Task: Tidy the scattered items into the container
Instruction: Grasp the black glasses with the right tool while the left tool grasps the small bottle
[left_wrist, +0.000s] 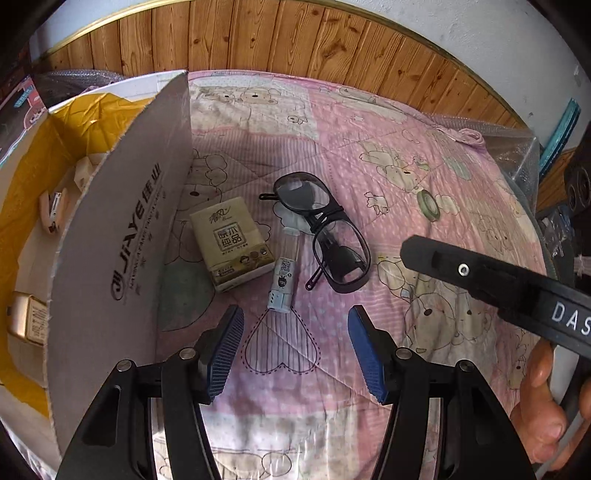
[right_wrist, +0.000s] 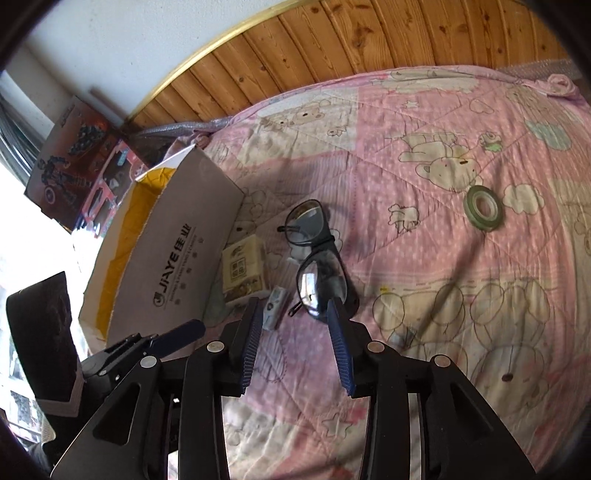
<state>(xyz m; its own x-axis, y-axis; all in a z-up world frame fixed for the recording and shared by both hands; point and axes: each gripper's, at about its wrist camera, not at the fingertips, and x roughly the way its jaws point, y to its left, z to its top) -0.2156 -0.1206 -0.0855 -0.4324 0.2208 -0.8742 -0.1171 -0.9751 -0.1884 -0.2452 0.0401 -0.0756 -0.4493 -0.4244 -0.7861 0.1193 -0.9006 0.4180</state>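
Note:
On the pink quilt lie black safety glasses (left_wrist: 325, 218) (right_wrist: 321, 284), a tan tissue pack (left_wrist: 231, 243) (right_wrist: 243, 273), a small clear tube with a white cap (left_wrist: 283, 284) (right_wrist: 275, 304) and a green tape roll (left_wrist: 428, 205) (right_wrist: 484, 206). The cardboard box (left_wrist: 122, 229) (right_wrist: 177, 251) stands at the left with its flap raised. My left gripper (left_wrist: 293, 325) hangs open just short of the tube, nothing between its pads. My right gripper (right_wrist: 293, 310) is open too, its tips near the tube and the glasses' near lens.
Inside the yellow-lined box lie a stapler (left_wrist: 53, 212) and a gold packet (left_wrist: 27, 317). A hand (left_wrist: 543, 398) holds the right tool's black body (left_wrist: 498, 280) at the right. A wood-panelled wall (left_wrist: 295, 40) backs the bed; toy boxes (right_wrist: 77, 158) stand far left.

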